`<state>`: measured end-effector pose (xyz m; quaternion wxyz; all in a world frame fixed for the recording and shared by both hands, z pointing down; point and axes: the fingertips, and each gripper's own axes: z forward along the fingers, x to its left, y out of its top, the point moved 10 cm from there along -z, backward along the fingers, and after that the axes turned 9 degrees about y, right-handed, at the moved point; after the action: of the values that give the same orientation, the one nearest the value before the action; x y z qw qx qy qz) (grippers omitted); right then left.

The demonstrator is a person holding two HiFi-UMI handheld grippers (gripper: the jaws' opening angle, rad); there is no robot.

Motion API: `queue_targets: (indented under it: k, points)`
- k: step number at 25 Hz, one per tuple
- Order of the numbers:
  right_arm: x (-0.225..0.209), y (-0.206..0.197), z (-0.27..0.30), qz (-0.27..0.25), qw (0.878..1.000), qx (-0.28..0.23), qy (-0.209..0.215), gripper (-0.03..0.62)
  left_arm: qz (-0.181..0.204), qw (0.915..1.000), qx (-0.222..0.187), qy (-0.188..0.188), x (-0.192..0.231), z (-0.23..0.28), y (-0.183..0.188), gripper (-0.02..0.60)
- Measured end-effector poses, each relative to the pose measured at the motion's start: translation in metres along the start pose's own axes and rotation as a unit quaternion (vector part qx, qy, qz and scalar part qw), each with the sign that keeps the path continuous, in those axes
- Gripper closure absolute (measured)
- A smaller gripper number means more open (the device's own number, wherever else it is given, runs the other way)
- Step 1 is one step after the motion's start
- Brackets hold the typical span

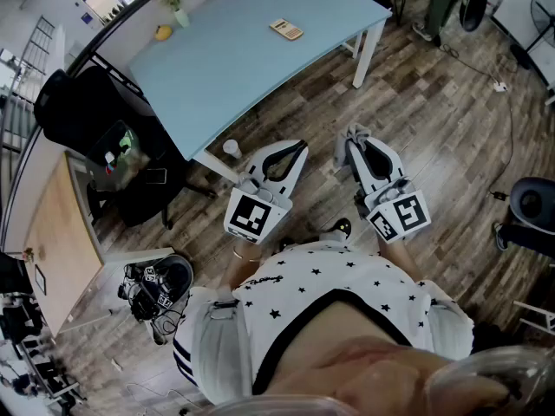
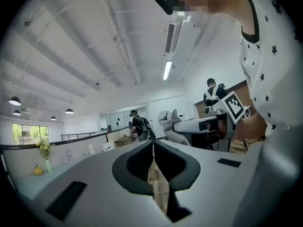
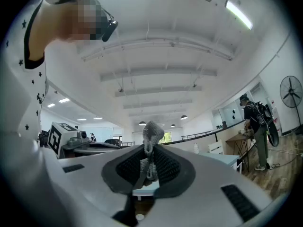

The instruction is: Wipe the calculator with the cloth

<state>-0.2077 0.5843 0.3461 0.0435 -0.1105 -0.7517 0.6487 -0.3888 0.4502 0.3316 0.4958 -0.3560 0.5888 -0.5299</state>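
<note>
**Calculator** (image 1: 285,29): lying flat on the pale blue worktop (image 1: 217,76), toward its right-hand end and set in from the long edge facing the person. Bare surface is showing all round it. Its keys are too small to make out in the head view.

**Cloth** (image 1: 357,133): grey knit, well apart from the calculator. One bunched end is sticking up past the tips of the right tongs; the rest is hidden between the jaws. In the right gripper view the cloth (image 3: 151,136) is hanging down through the jaw gap.

**Right tongs** (image 1: 356,146): jaws clamping on the cloth, also seen in their own view (image 3: 149,151). They are hovering over the floor (image 1: 451,128), short of the worktop's long edge.

**Left tongs** (image 1: 300,146): jaws pressing together with nothing between them, meeting in a thin seam in the left gripper view (image 2: 153,145). They are hovering just beside the right tongs, near the worktop's near corner.

**Worktop, remainder**: the far edge is being cut off by the top of the frame. A vase (image 1: 176,5) and a small yellow thing (image 1: 163,33) are standing at the left end.

**Surroundings**: wood-plank floor lying open to the right. A black chair (image 1: 95,115) is crowding the worktop's left end.
</note>
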Motion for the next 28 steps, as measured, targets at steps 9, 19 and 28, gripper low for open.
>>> queue_targets:
  k: [9,19,28]
  points:
    - [-0.005,-0.003,0.004,0.002,1.000,-0.003,0.006,0.549,0.010,0.9999,0.007,0.008,0.000,0.003,-0.002,0.551]
    - [-0.019,-0.005,-0.004,0.027,1.000,-0.014,0.007,0.548,0.004,0.9997,0.021,0.012,-0.007,0.013,-0.004,0.551]
    - [-0.045,-0.005,-0.021,0.024,1.000,-0.013,-0.001,0.546,0.004,0.9997,0.023,0.005,-0.022,0.042,0.002,0.551]
